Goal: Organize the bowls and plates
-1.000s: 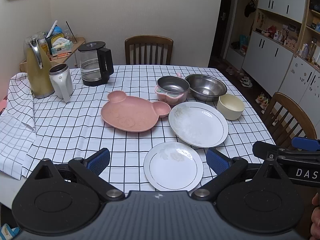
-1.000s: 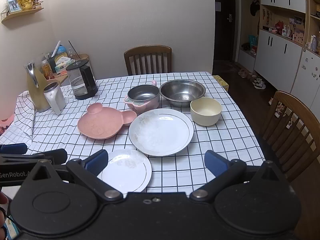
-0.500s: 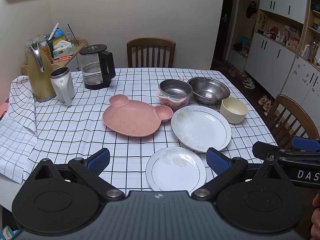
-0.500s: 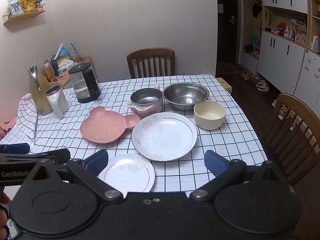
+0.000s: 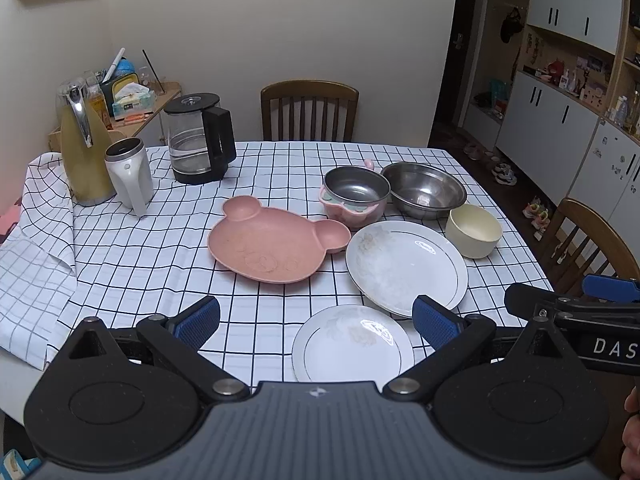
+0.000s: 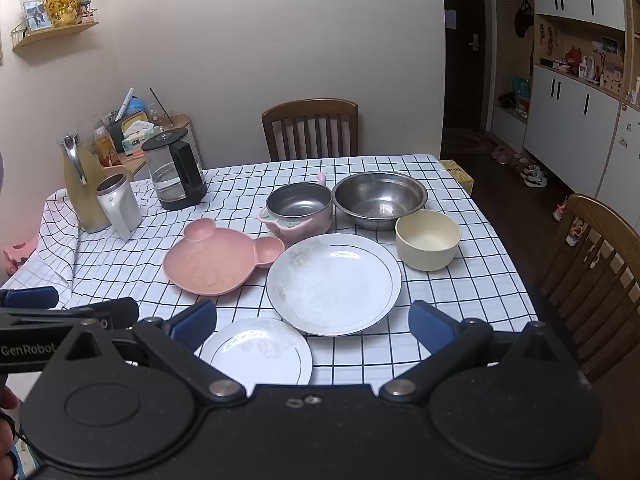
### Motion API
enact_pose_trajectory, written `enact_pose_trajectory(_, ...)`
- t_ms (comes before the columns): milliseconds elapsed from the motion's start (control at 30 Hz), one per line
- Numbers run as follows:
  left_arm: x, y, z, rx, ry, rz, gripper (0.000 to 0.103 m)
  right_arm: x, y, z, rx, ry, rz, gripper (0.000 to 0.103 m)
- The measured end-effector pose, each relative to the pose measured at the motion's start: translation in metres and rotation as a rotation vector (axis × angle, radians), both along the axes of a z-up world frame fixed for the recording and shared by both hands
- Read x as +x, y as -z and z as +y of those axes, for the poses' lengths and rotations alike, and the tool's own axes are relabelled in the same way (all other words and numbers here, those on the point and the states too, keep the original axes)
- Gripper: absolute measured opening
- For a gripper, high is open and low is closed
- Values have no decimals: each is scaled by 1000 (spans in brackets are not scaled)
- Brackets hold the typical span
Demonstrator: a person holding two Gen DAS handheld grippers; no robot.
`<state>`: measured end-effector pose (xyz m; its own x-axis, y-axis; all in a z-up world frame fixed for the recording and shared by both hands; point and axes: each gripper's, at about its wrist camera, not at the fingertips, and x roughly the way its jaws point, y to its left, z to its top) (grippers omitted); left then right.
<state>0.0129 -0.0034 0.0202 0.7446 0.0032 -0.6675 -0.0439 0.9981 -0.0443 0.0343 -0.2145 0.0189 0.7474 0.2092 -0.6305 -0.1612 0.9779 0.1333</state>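
Bare cloth (image 5: 132, 264) lies open left of the pink plate (image 5: 272, 246), while kettle (image 5: 200, 144), jug (image 5: 82, 152) and mug (image 5: 130, 176) crowd the far-left corner.

The left gripper (image 5: 316, 317) was matte black with two round housings flanking a ribbed grey centre plate, silver pivot screws, and blue ribbed pads (image 5: 199, 319) on angled fingers. The right gripper (image 6: 313, 323) matched it, though its centre plate was black. Beside each, the other tool's black bar showed white lettering and a blue tip. Bare skin (image 5: 631, 432) edged the left gripper's housing.
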Motion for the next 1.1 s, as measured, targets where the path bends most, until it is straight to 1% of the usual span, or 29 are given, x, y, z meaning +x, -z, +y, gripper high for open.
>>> enact_pose_trajectory(267,13,3,-8,-2,-1,8,103,10,2,-9,-3,7,11,103)
enact_pose_trajectory(367,21,4,-10,-24,3,2,103,14,4,-15,-6,10,13,103)
enact_pose_trajectory(500,40,13,-15,-31,-20,8,103,28,8,-24,-7,8,20,103)
enact_pose_trajectory(600,59,23,-19,-42,-27,19,103,45,15,-32,-20,-2,28,103)
enact_pose_trajectory(700,83,36,-23,-76,-16,49,103,67,28,-41,-43,-3,43,103)
enact_pose_trajectory(767,99,44,-25,-83,-13,68,103,83,39,-48,-46,-16,63,101)
enact_pose_trajectory(933,137,63,-35,-5,-30,72,103,122,69,-62,-69,-26,135,97)
enact_pose_trajectory(1000,153,73,-39,11,-16,85,103,137,81,-65,-83,-29,160,95)
enact_pose_trajectory(1067,169,85,-41,22,-20,119,103,151,94,-67,-96,-37,177,90)
enact_pose_trajectory(1100,177,91,-41,13,-19,133,103,158,99,-68,-100,-38,187,87)
